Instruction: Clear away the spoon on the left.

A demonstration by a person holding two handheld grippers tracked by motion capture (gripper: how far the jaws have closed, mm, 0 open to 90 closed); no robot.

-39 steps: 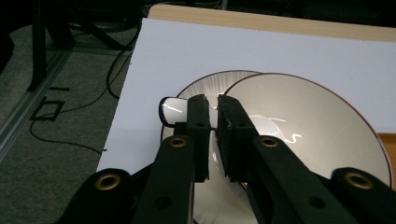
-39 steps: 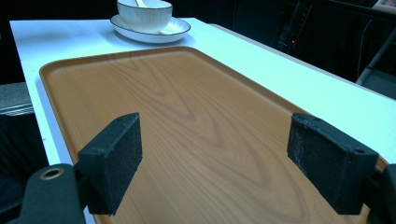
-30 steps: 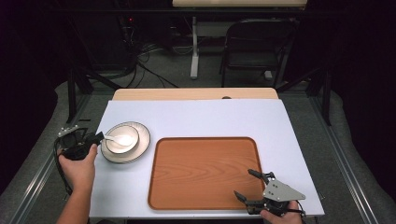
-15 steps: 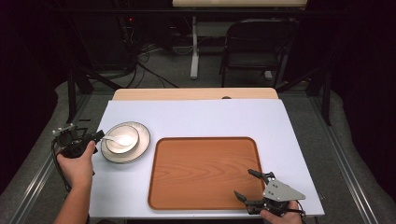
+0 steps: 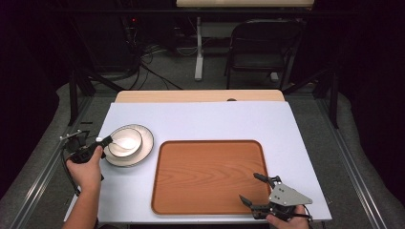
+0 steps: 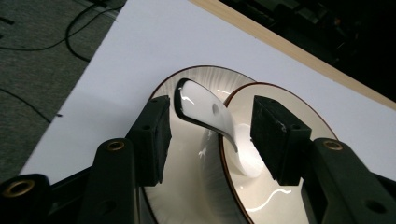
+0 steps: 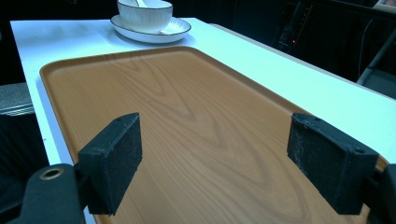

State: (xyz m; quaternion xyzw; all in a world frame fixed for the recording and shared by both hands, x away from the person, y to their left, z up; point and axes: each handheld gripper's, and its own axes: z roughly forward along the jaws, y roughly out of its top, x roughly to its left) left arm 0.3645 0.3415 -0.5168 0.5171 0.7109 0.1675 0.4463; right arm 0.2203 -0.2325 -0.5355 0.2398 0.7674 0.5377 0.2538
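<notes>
I hold the left gripper (image 6: 210,135) wide open around the white spoon (image 6: 205,112) handle, which leans from the bowl (image 6: 275,186) between its jaws, unclamped; closing comes next, I judge, while the right gripper (image 7: 229,158) hangs open, empty, over the tray (image 7: 187,121).

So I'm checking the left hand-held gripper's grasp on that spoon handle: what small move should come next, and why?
Probably close the left hand-held gripper. In its own view the spoon handle, rising from the bowl on the plate, sits between the two open pads, with a gap on each side, so nothing grips it yet. Closing gently should secure it before any lift.
</notes>
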